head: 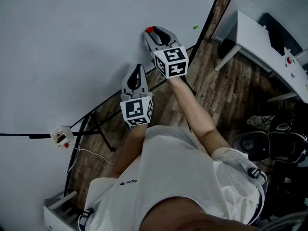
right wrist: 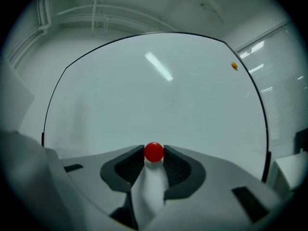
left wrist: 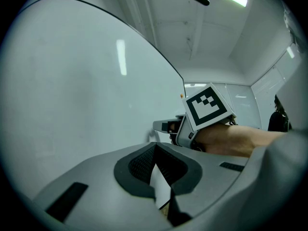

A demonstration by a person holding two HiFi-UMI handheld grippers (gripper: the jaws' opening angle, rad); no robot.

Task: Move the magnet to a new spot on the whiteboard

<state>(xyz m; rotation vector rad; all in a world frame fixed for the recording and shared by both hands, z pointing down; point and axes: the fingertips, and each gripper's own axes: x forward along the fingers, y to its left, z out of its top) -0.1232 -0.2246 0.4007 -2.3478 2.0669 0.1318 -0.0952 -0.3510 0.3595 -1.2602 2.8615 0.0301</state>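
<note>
Right gripper [right wrist: 154,154] is clamped on the red magnet [right wrist: 154,151], held against the whiteboard [right wrist: 144,90]. Left gripper [left wrist: 155,147] waits near the whiteboard, closed and empty. Pulled askew, the round magnet could squirt free. Bare whiteboard spreads all round, its edges well off.

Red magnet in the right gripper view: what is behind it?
The bare whiteboard lies behind the red magnet. The magnet covers its own contact spot, so whether it touches cannot be seen.
</note>
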